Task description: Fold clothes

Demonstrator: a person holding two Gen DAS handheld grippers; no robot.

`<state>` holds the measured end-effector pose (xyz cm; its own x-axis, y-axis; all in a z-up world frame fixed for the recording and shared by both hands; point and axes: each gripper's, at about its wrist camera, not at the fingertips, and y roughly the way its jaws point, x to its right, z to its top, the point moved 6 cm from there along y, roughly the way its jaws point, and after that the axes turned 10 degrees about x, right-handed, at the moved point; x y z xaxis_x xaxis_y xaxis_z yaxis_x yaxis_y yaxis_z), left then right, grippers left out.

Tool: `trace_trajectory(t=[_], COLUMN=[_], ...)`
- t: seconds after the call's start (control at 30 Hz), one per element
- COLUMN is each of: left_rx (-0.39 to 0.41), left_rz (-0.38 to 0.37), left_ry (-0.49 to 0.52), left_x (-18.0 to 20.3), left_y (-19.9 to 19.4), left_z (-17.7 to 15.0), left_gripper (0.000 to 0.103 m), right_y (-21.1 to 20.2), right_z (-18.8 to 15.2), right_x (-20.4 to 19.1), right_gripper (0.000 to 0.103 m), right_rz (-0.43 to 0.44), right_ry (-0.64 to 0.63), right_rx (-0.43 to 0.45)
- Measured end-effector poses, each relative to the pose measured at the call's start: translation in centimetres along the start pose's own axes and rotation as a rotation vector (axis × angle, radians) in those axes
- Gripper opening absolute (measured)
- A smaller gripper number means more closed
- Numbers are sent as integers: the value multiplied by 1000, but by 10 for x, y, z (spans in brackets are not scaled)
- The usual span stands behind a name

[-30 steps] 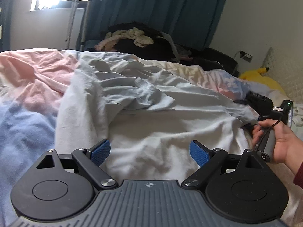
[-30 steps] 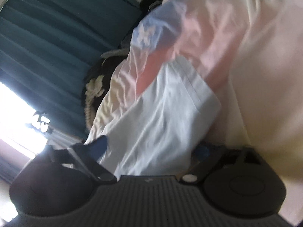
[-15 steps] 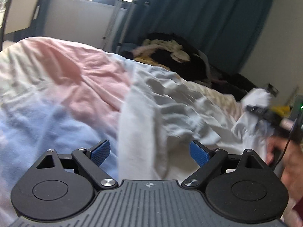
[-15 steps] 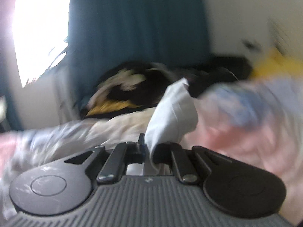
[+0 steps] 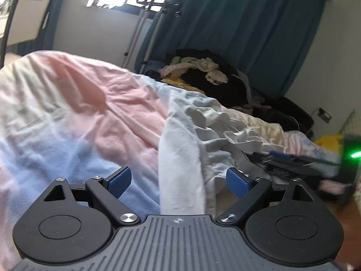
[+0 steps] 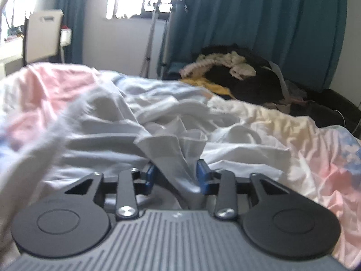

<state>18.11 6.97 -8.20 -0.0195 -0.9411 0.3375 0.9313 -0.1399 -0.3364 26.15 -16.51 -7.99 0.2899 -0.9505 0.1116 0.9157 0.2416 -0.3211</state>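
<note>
A pale white-blue shirt (image 5: 187, 140) lies crumpled on the bed; it also shows in the right wrist view (image 6: 117, 122). My left gripper (image 5: 178, 180) is open and empty, just above the shirt's near white edge. My right gripper (image 6: 177, 174) has its blue pads partly closed around a bunched fold of the shirt (image 6: 180, 149), with a gap still showing. The right gripper also shows blurred at the right edge of the left wrist view (image 5: 300, 160).
The bed is covered by a pink, blue and white blanket (image 5: 74, 113). A dark pile of clothes (image 5: 209, 76) lies beyond the bed by the teal curtain (image 5: 248, 22). A yellow plush (image 5: 329, 142) sits at the far right. A chair (image 6: 42, 36) stands at the left.
My right gripper closed on a fold of the shirt, swung it across, and its pads have now parted somewhat. My left gripper stayed open and drifted left.
</note>
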Motion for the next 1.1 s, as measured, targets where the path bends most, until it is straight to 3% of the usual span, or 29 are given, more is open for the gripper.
trace_trajectory(t=[0.2,0.43,0.53,0.63,0.87,1.1], left_rx=[0,-5,-17,-39,-75,-154], left_rz=[-50,-118,-140,-169,-232,-334], left_ry=[54,114,138,161,181,150], left_x=[20,42,53,68,107,173], left_y=[-8,-37,-49,-55,-64,-73], left_z=[-5,-19,-29,-36,-55,-70], left_gripper=[93,93,93,93,93,90], right_y=[-99,-203,-234,-254,-271,-299], right_z=[15,-12,-29,-47,-66,-62], right_x=[26,63,81,99,134,166], right_gripper=[44,44,45,46,46,46], right_rz=[6,-51,-63,-71,-101,-195], right_ry=[137,311,453,587,730,765], right_rx=[49,35,61,87,104,237])
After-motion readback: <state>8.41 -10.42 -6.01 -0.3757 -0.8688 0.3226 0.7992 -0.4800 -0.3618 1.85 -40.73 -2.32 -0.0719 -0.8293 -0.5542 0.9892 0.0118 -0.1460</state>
